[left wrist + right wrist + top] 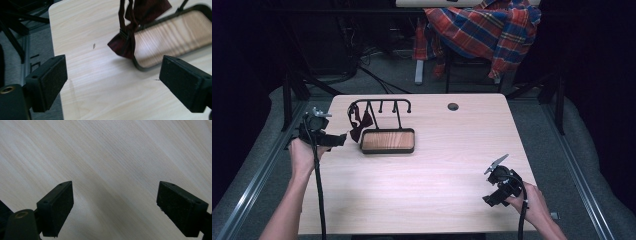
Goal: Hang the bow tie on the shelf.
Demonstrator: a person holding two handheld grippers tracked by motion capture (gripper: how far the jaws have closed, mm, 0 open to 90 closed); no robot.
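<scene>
Left gripper [337,140]: it hovers at the desk's left edge, jaws wide apart with nothing between them, pointed straight at the bow tie. That aim reads as lining up for a grab.
Left gripper's own view: the two black pads [50,80] frame the scene, and the bow tie [125,45] dangles just ahead, its lower wing close to the desk.
Bow tie [358,125]: dark red, it hangs by its strap from the left end of the rack, beside the tray's left rim. Hung like that, it swings free and offers a wing or the knot to pinch.
Rack [379,105]: a black wire stand with a row of hooks, rising from the tray's back edge toward the desk's far left; the other hooks look bare.
Tray [388,141]: wood-floored with a black rim, it sits right behind the tie, so a low approach could bump the rim [140,66].
Right gripper [492,199]: it is parked near the desk's front right corner, well apart from the action, jaws spread and empty over bare wood [112,157]. Probably kept out of the way until a second grip is wanted.
Desk [437,175]: pale wood, with a cable hole [453,106] near the far edge.
Beyond the desk: a plaid cloth [484,27] is draped over a chair, no bother here.
Obstacles: the hook holding the strap is my guess for the snag, since the tie must lift off it, not pull sideways.
</scene>
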